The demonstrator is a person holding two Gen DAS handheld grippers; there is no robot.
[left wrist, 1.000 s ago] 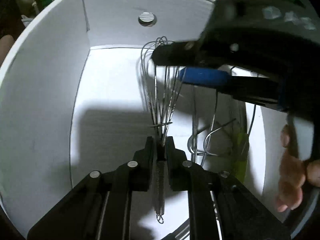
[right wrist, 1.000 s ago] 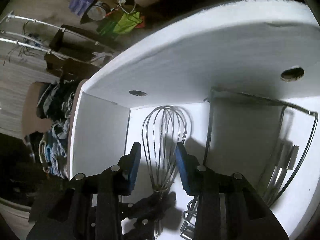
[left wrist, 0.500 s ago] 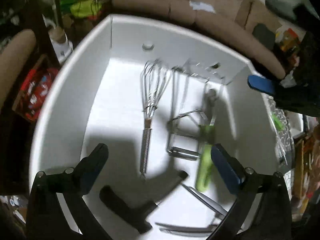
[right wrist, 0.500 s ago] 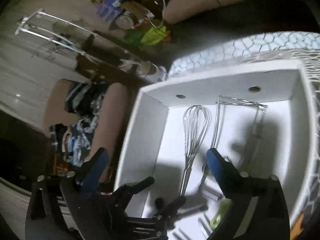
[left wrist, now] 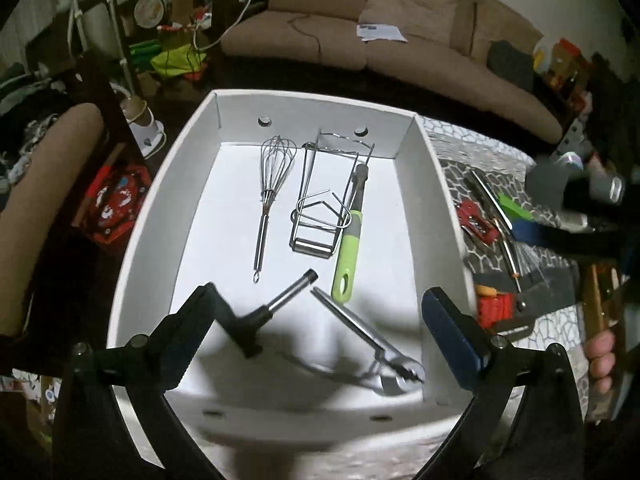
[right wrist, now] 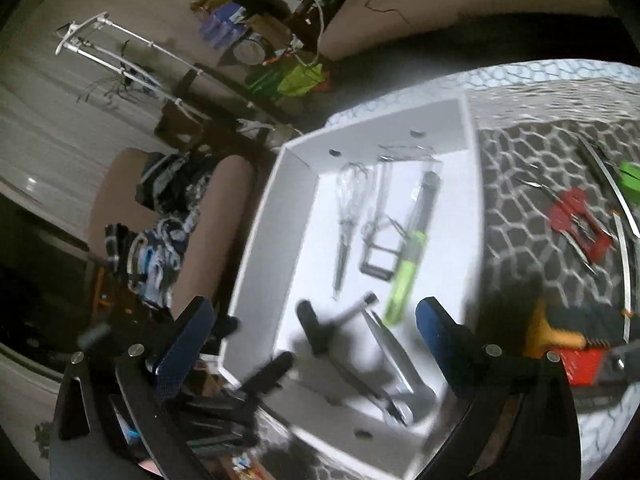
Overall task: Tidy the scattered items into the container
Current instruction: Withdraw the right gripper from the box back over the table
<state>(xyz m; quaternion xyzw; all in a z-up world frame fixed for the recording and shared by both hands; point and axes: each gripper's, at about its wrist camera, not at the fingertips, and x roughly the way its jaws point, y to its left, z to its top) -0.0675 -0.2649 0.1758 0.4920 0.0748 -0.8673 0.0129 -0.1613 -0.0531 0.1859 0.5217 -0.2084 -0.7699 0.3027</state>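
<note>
— How are the grippers found at this point?

— Both are released wide with nothing between the jaws: the left gripper (left wrist: 328, 320) and the right gripper (right wrist: 316, 332) are held above the white container (left wrist: 160, 216). Earlier frames are given, so it can be said that the jaws have just been opening, and the whisk (left wrist: 272, 184) has been left inside.

— Where is the whisk lying, and how is it pointed?

— It is laid flat on the container floor, toward the left wall, beside the wire rack (left wrist: 324, 204) and the green-handled tool (left wrist: 350, 240). Its long axis runs along the container's length — wire head toward the far wall, handle loop toward the near end.

— What should be done well now?

— The scattered items on the patterned cloth (left wrist: 520, 160) should be approached next; the red tool (left wrist: 476, 220) is probably best gripped across its narrow side, clear of the container's wall.
</note>
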